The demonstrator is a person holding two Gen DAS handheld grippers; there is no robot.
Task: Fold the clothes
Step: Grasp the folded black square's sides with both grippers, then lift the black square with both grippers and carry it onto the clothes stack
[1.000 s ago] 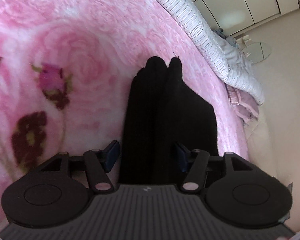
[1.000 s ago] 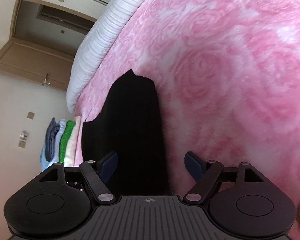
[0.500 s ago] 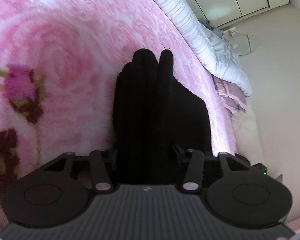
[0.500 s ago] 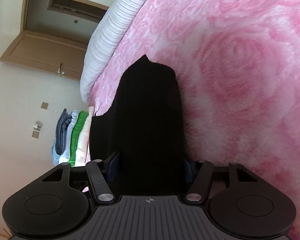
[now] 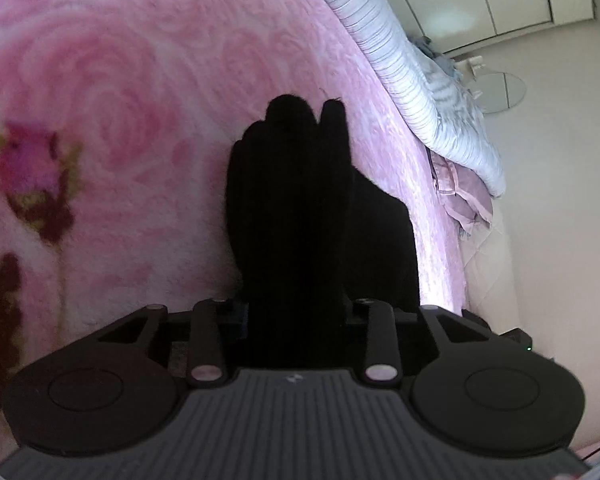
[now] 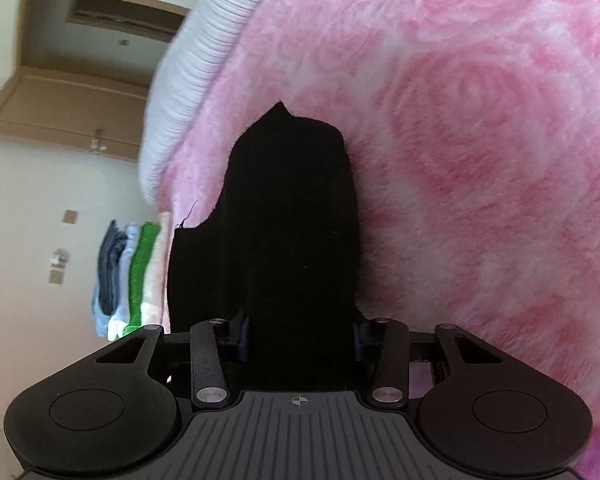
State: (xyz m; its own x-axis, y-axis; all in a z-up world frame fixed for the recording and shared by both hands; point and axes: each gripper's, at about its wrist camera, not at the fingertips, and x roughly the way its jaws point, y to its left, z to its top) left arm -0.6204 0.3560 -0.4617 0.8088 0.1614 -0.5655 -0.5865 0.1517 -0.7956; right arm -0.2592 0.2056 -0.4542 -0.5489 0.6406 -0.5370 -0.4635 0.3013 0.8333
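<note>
Your left hand-held gripper is closing, its jaws around the bunched near end of the black garment. Your right hand-held gripper closes likewise on the black garment, which lies on the pink rose blanket near the bed's edge.

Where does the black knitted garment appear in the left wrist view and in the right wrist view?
Left wrist: black knitted garment at centre, running down between the left gripper fingers.
Right wrist: centre, between the right gripper fingers.
Shared landmark: pink rose-patterned blanket beneath it.
</note>
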